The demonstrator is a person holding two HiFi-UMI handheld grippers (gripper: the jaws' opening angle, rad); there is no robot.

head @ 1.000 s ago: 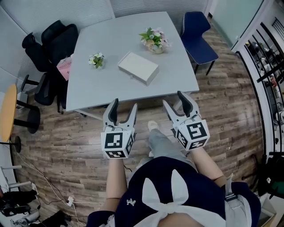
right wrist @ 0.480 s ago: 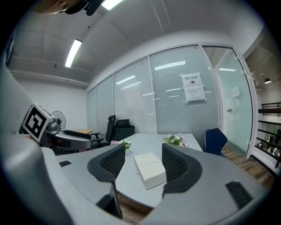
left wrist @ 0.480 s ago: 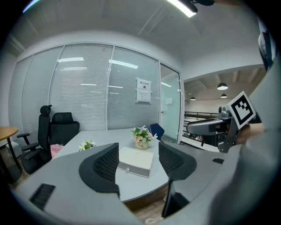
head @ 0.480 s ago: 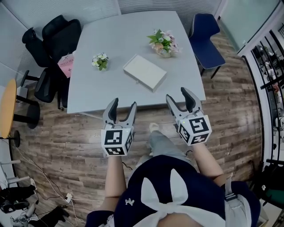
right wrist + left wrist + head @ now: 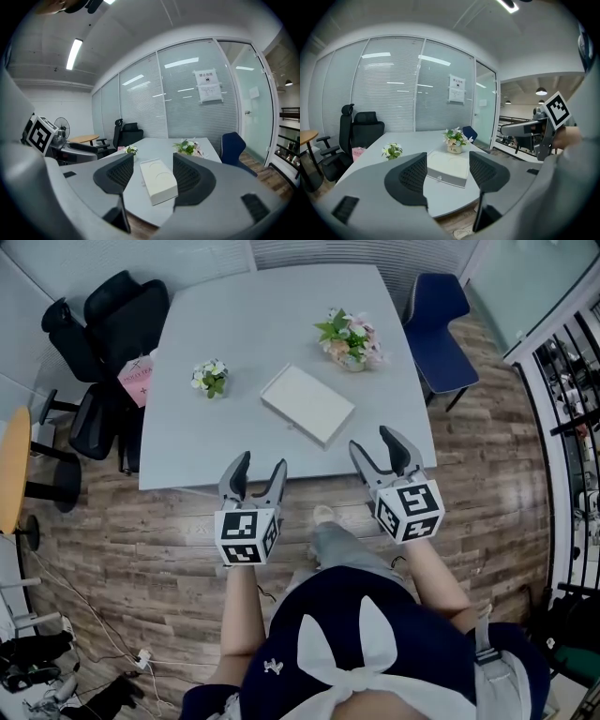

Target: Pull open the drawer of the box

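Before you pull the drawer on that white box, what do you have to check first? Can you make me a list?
1. Left gripper open and empty: ok, jaws apart with nothing between them.
2. Right gripper open and empty: ok, same.
3. Drawer knob easy to find: ok, it sits on the side of the white box that faces the left gripper.
4. Grippers close enough to grab: not ok, both hover at the near edge of the table, apart from the box.
5. Way clear: ok, the small flowers and big flowers stand apart from the box.
6. Box will stay put when pulled: cannot tell.
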